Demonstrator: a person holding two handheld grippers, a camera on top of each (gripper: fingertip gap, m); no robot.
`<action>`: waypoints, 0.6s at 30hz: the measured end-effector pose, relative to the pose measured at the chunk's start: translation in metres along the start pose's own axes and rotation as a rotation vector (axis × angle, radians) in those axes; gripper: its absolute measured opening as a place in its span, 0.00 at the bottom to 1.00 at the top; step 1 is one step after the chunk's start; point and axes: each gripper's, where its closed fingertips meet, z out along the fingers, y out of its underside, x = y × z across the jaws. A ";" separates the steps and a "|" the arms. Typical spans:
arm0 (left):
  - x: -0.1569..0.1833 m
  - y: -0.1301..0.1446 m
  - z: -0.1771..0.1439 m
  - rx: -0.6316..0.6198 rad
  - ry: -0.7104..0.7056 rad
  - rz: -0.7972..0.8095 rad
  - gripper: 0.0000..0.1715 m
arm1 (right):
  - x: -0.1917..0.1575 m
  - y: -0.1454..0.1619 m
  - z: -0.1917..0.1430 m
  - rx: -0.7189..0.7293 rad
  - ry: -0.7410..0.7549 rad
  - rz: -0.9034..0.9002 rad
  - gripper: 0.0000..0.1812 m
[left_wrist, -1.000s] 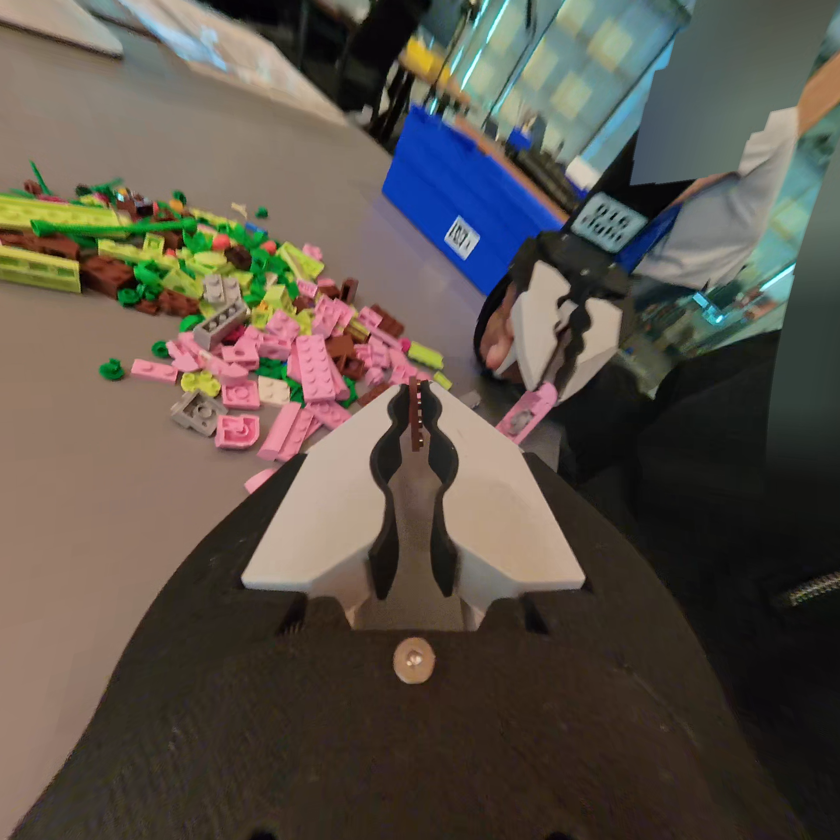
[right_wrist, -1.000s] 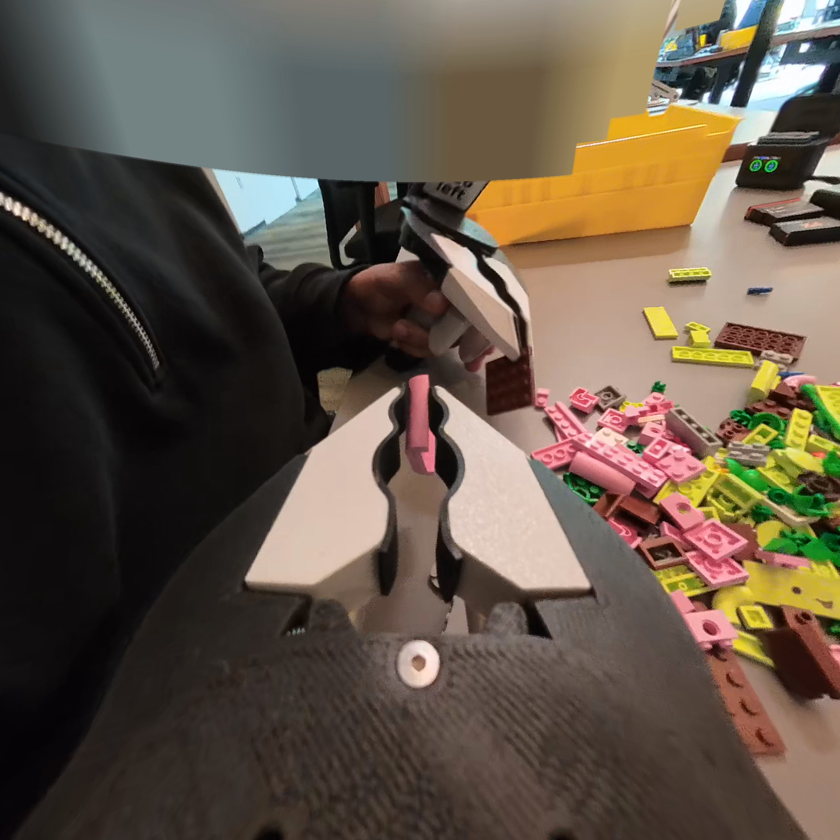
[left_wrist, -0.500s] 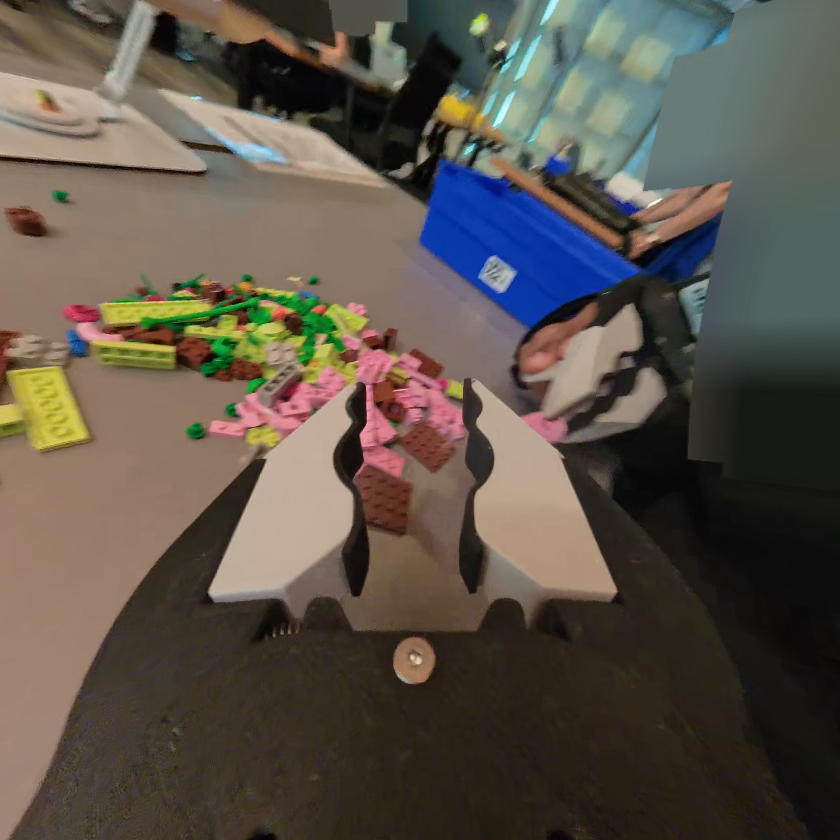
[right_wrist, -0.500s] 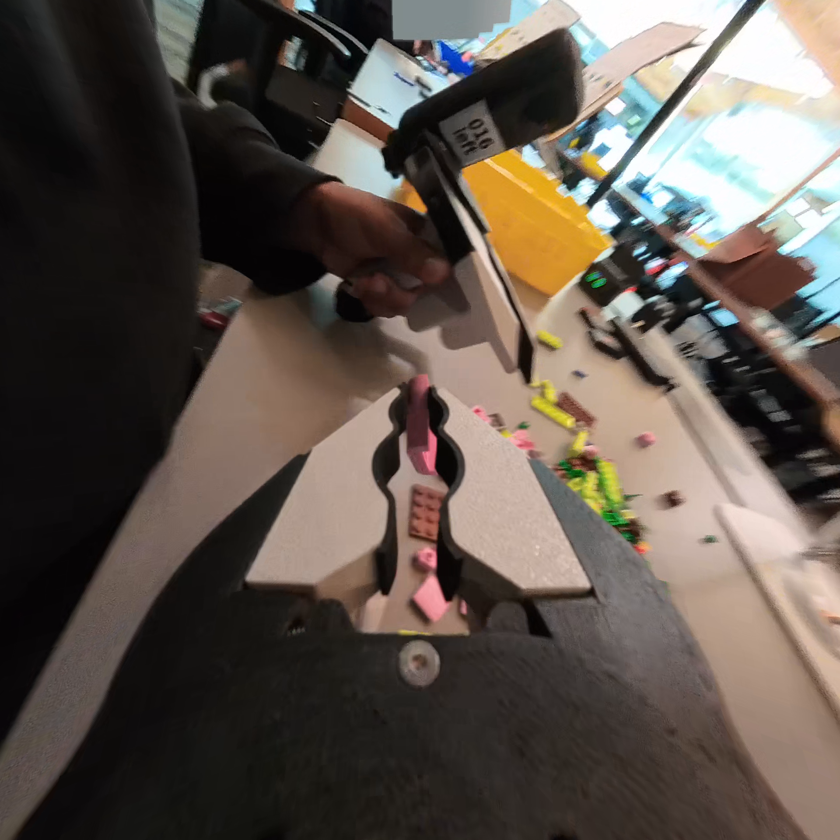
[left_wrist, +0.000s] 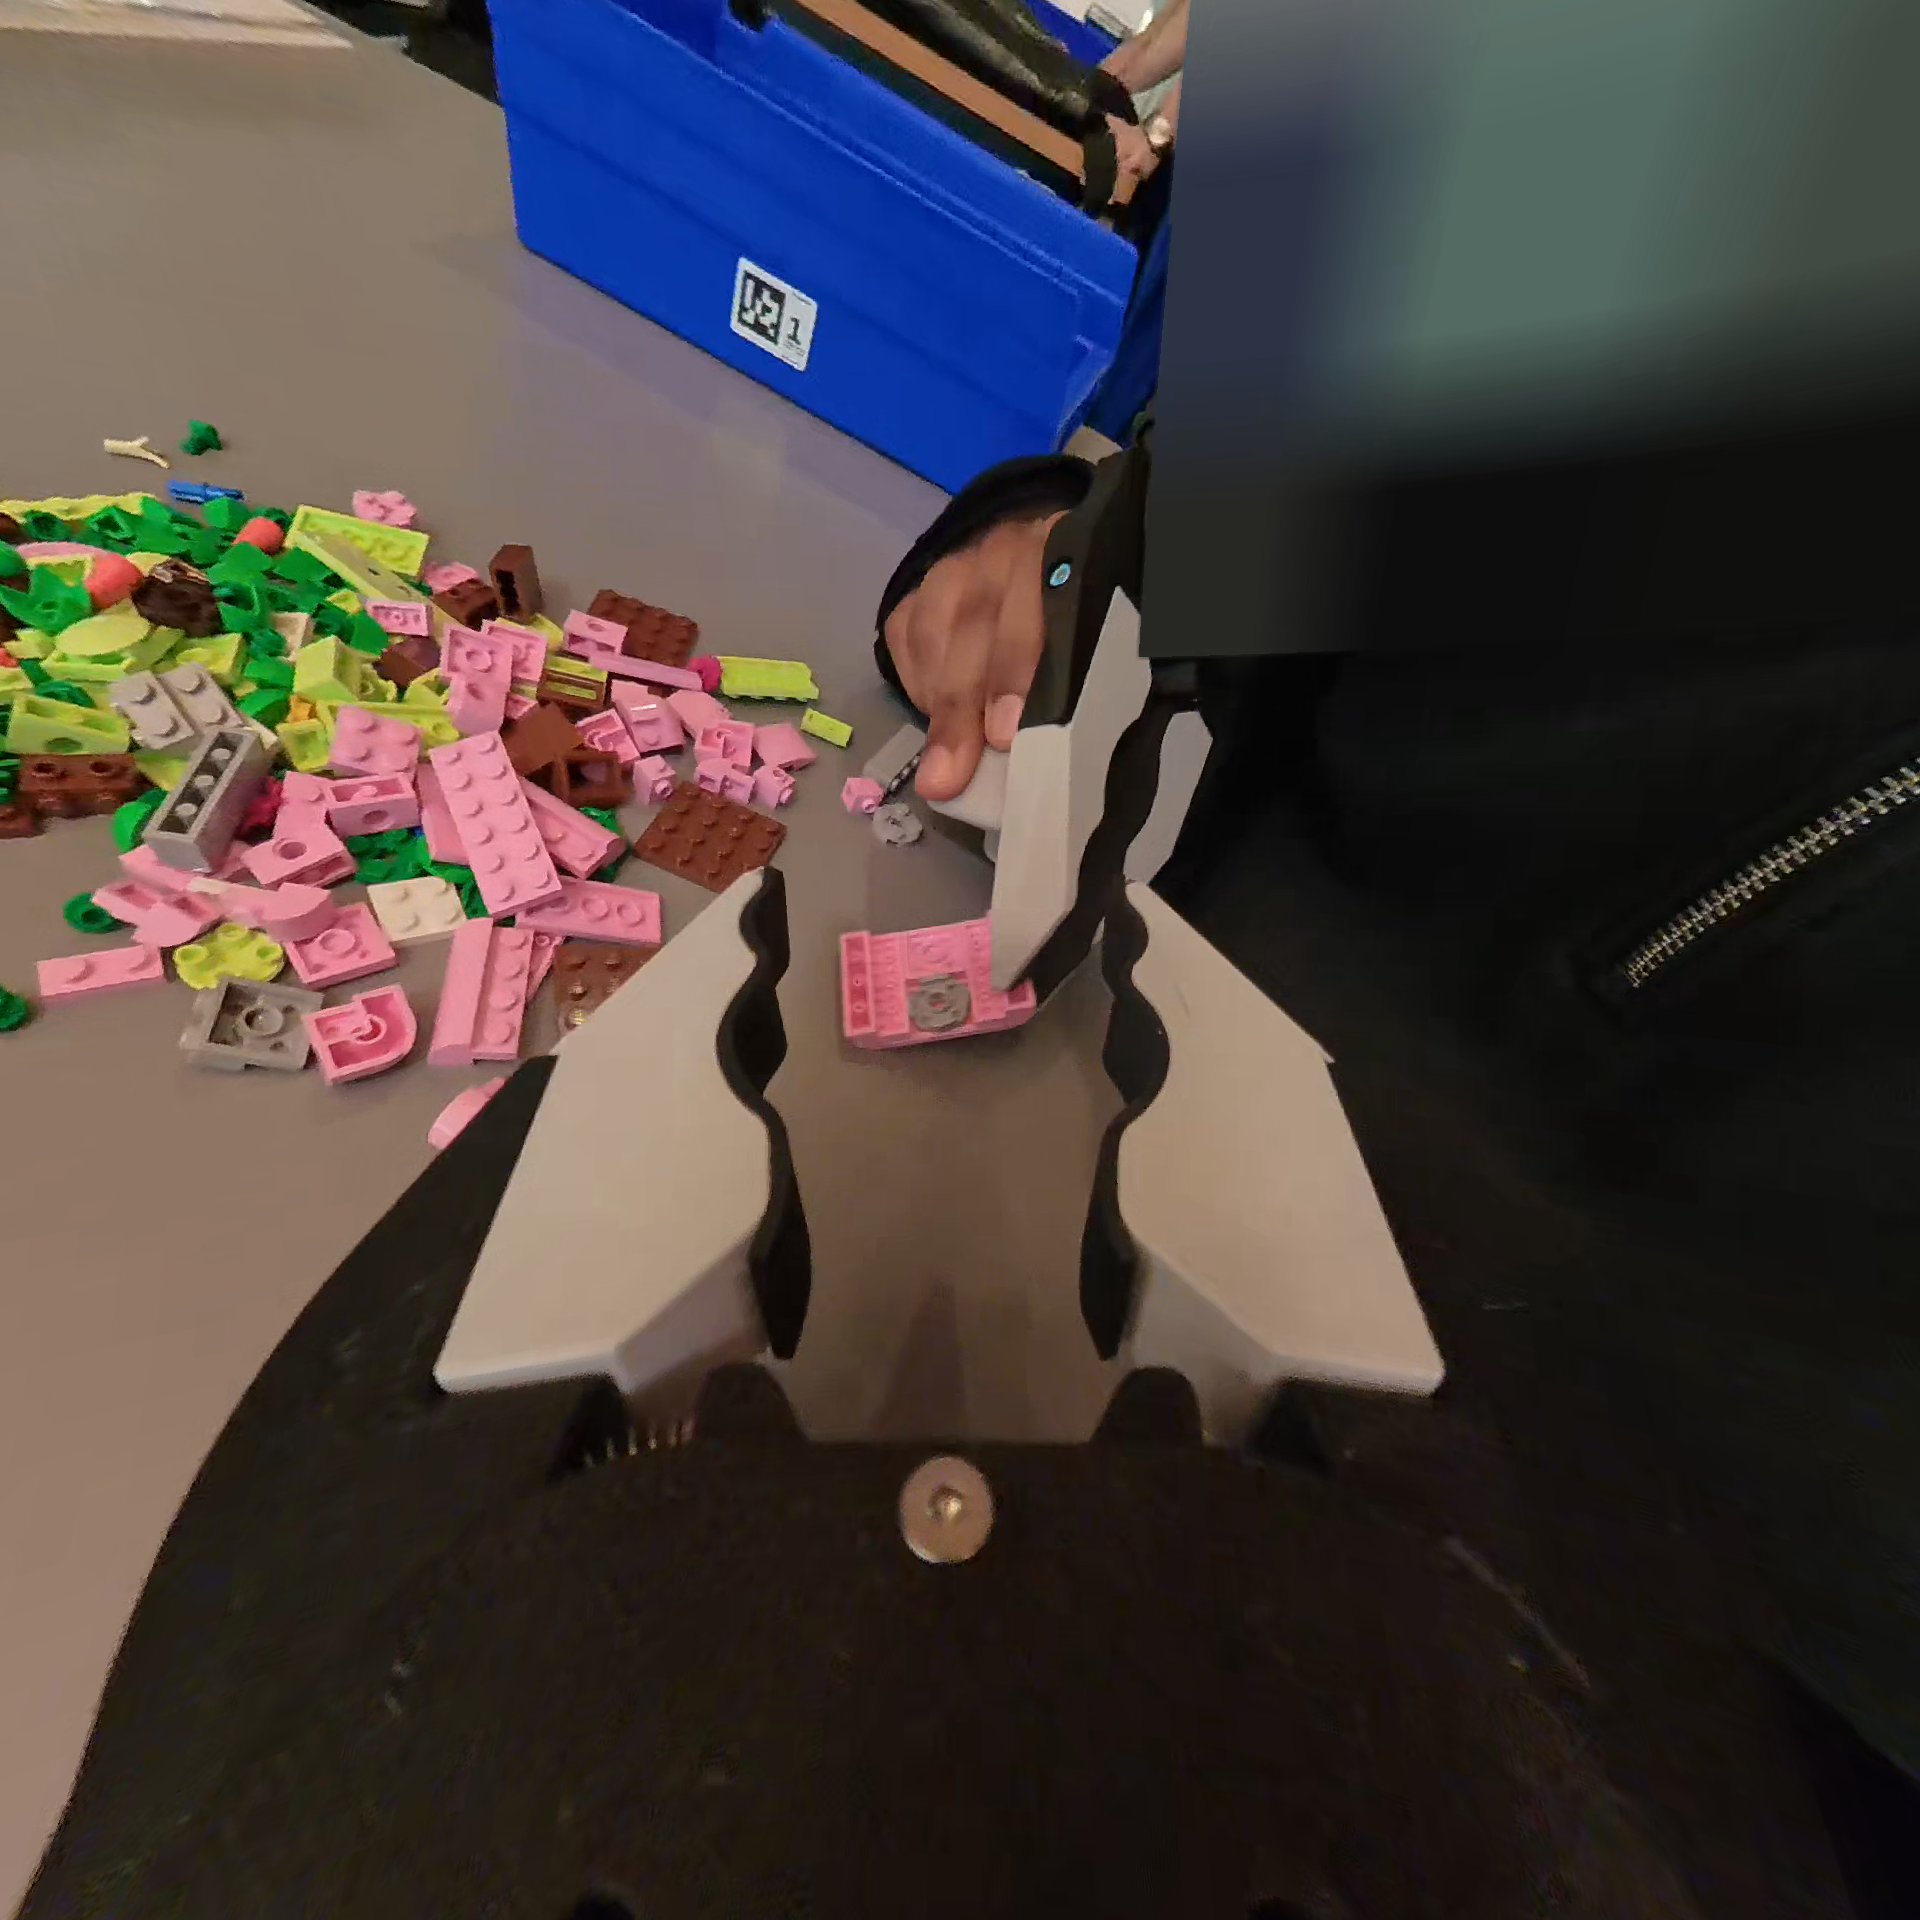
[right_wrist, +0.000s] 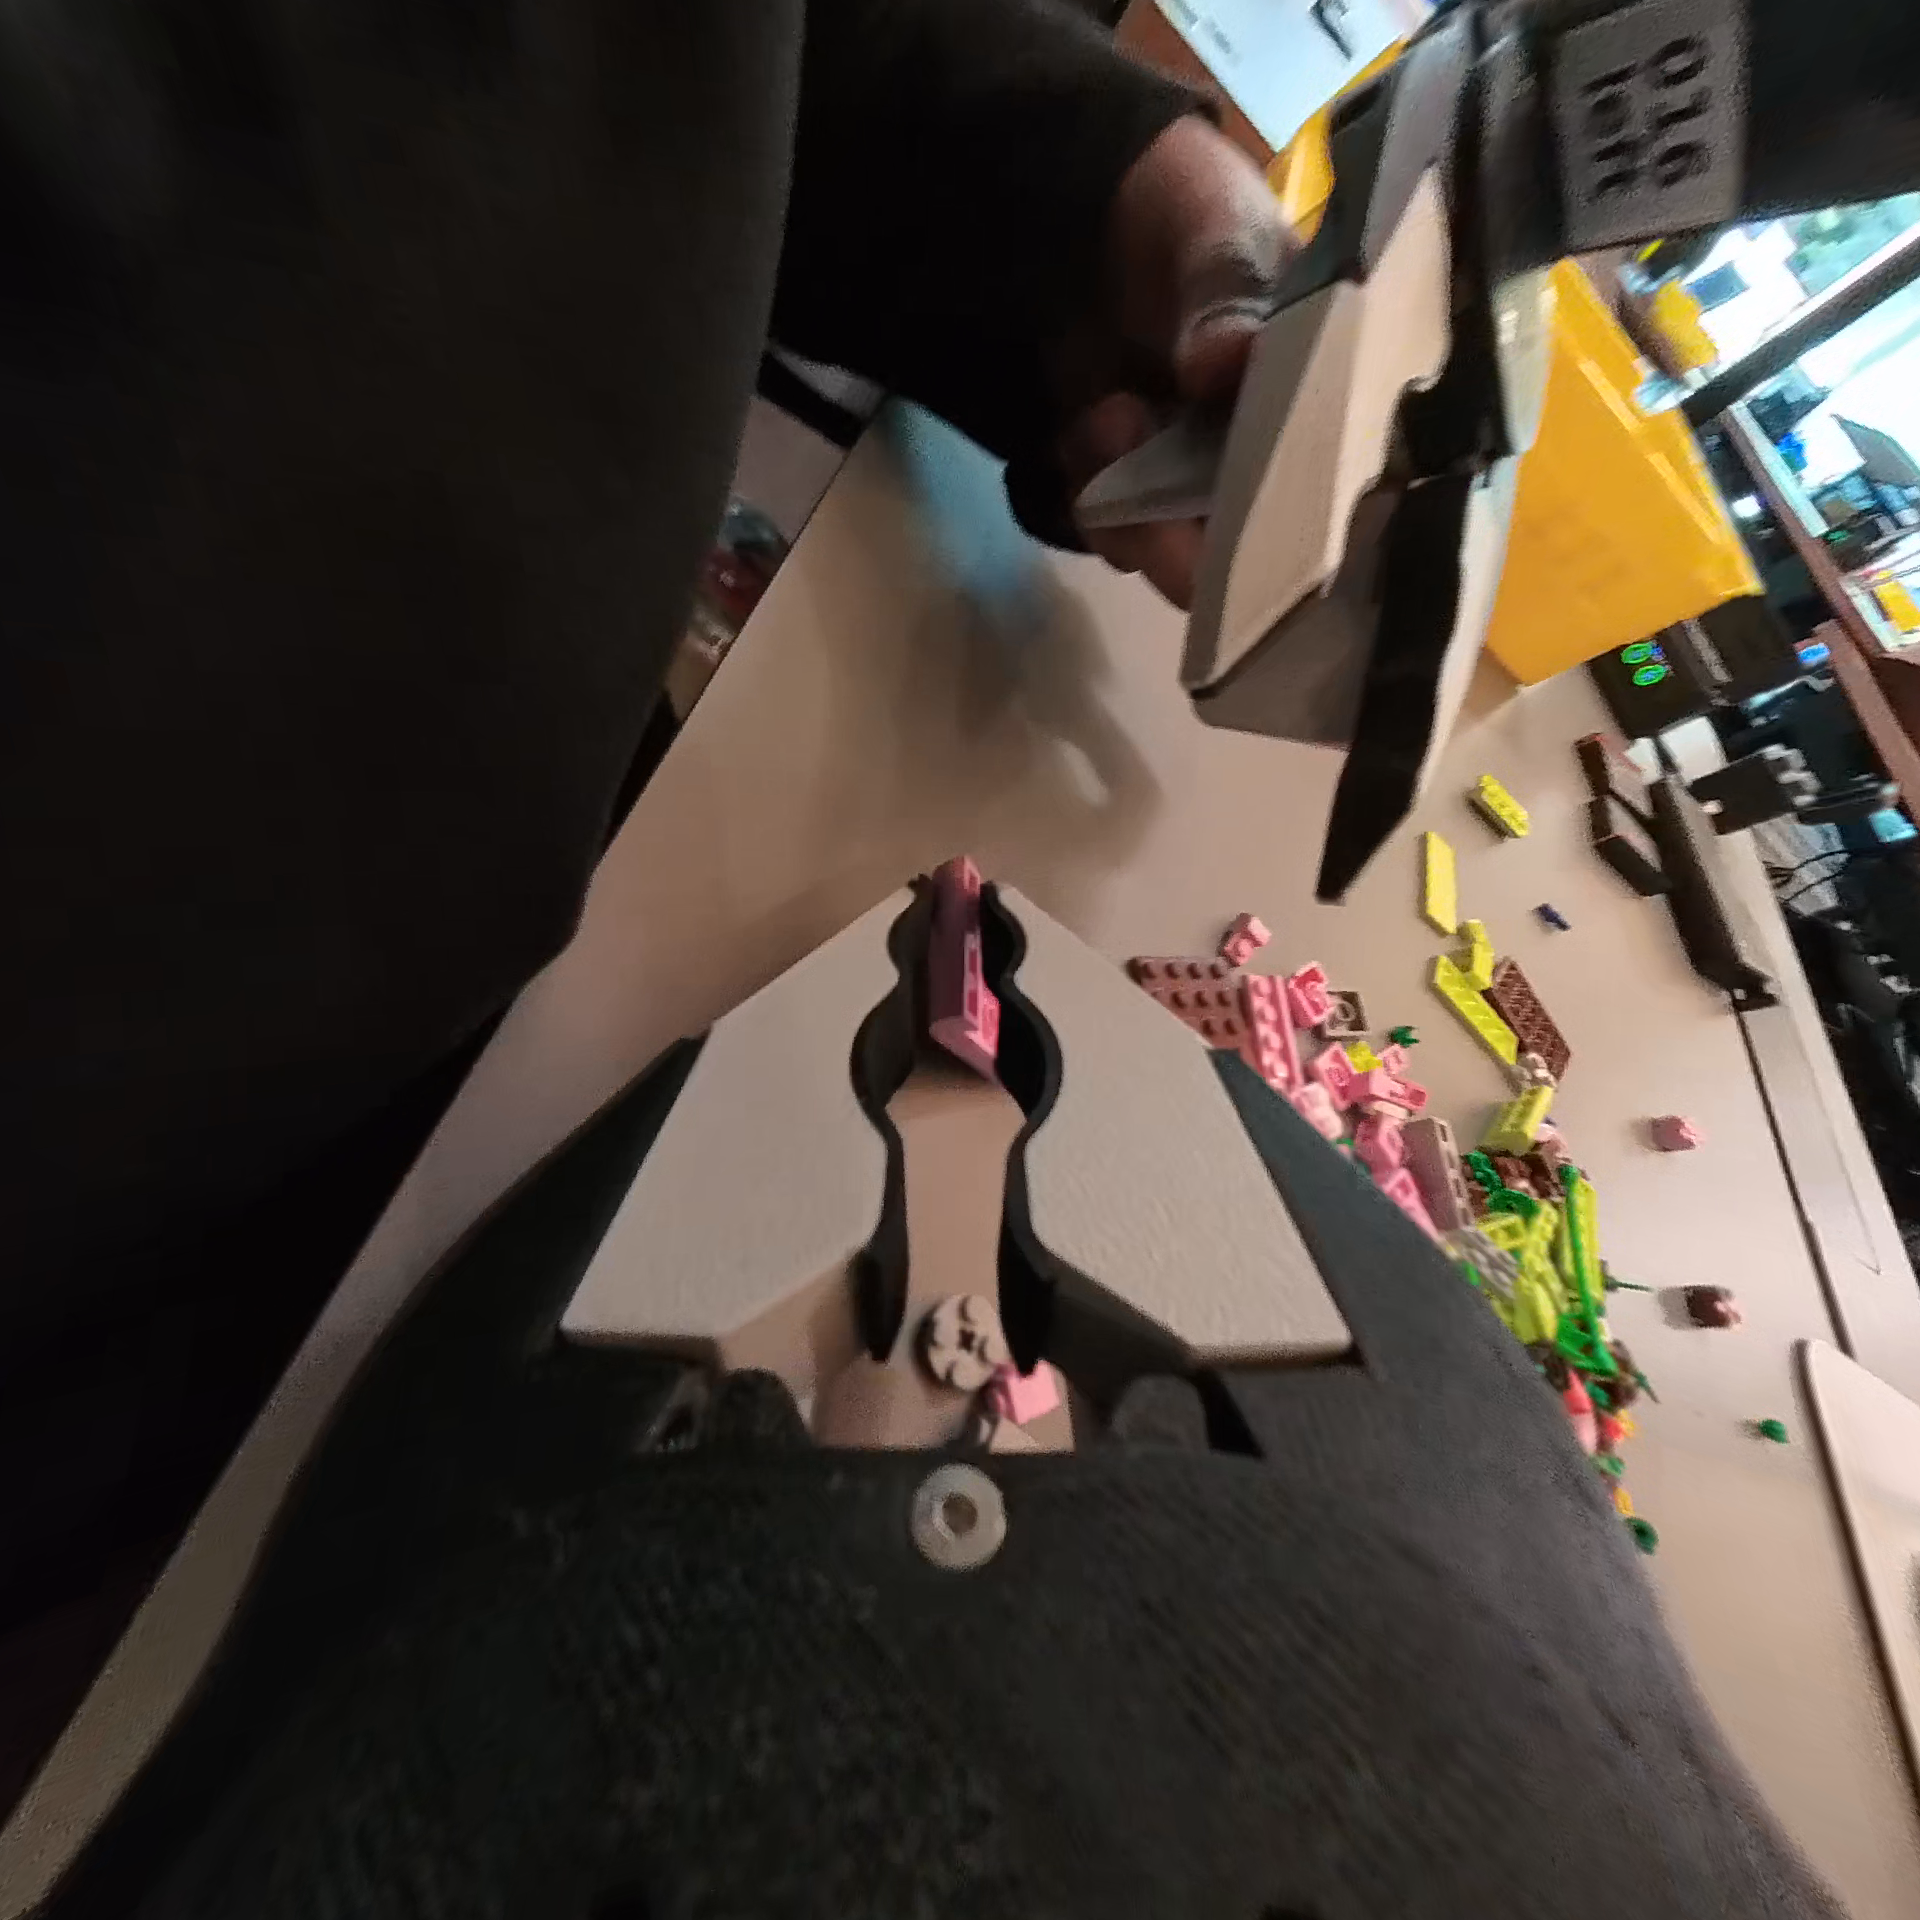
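Left claw, grey fingers with wavy black pads, spread wide and holding nothing, hovering over the grey bench. Between its fingertips, straight ahead: a flat pink plastic building plate with a small round grey piece on its face, pinched at one end by the right claw. Same plate seen edge-on in the right wrist view, pink plastic building plate clamped near the tips of the right claw, pads closed tight on it. A hand gripping the right claw's handle just behind the plate.

Beside the plate, on the side away from the dark jacket: a loose heap of small plastic bricks in pink, brown, lime, green and grey, lying on the bench. Nearest the plate from that heap, a square brown studded plate. Close behind the plate, a tiny pink brick and a round grey stud piece. Well beyond the plate, a blue plastic crate with a white tag on its side.

In the right wrist view, left claw above and beyond the held plate, tips apart, with a yellow bin behind it.
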 end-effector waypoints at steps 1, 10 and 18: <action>0.002 0.001 0.000 -0.001 0.011 -0.007 0.34 | -0.003 0.004 0.001 -0.028 -0.012 -0.008 0.03; 0.000 0.022 0.013 -0.117 -0.049 0.018 0.34 | 0.010 0.015 -0.021 -0.097 0.073 0.165 0.11; -0.002 0.046 0.030 -0.276 -0.123 0.045 0.36 | -0.007 0.009 -0.019 -0.064 -0.017 0.334 0.14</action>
